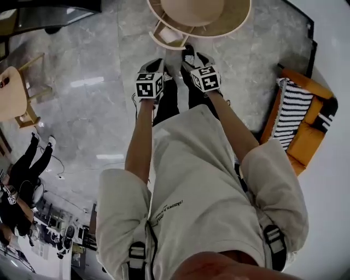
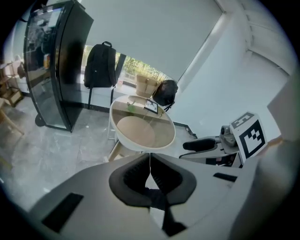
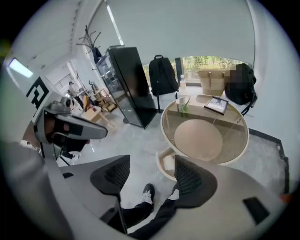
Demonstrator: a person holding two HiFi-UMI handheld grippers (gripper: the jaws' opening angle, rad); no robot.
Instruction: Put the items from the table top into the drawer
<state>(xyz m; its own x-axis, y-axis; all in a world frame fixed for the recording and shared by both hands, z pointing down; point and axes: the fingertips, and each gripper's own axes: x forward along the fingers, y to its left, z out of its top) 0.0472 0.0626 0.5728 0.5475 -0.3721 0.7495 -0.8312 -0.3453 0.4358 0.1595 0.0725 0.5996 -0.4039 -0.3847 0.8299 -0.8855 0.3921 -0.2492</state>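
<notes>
A round wooden table (image 3: 206, 136) with a raised rim stands ahead of me. On its far side lie a framed picture (image 3: 216, 105) and a small green item (image 3: 183, 107). A pale open drawer (image 3: 166, 161) sticks out below the table's near edge, and also shows in the head view as the drawer (image 1: 168, 35). My left gripper (image 2: 150, 161) is shut with nothing in it. My right gripper (image 3: 151, 177) is open and empty. Both are held in front of my body, short of the table (image 1: 199, 16), the left gripper (image 1: 149, 83) beside the right gripper (image 1: 204, 75).
A tall black cabinet (image 3: 131, 84) and a black backpack (image 3: 161, 75) stand left of the table, a dark bag (image 2: 165, 92) behind it. An orange chair (image 1: 301, 126) with a striped cushion is at my right, a wooden chair (image 1: 16, 93) and another person (image 1: 27, 169) at my left.
</notes>
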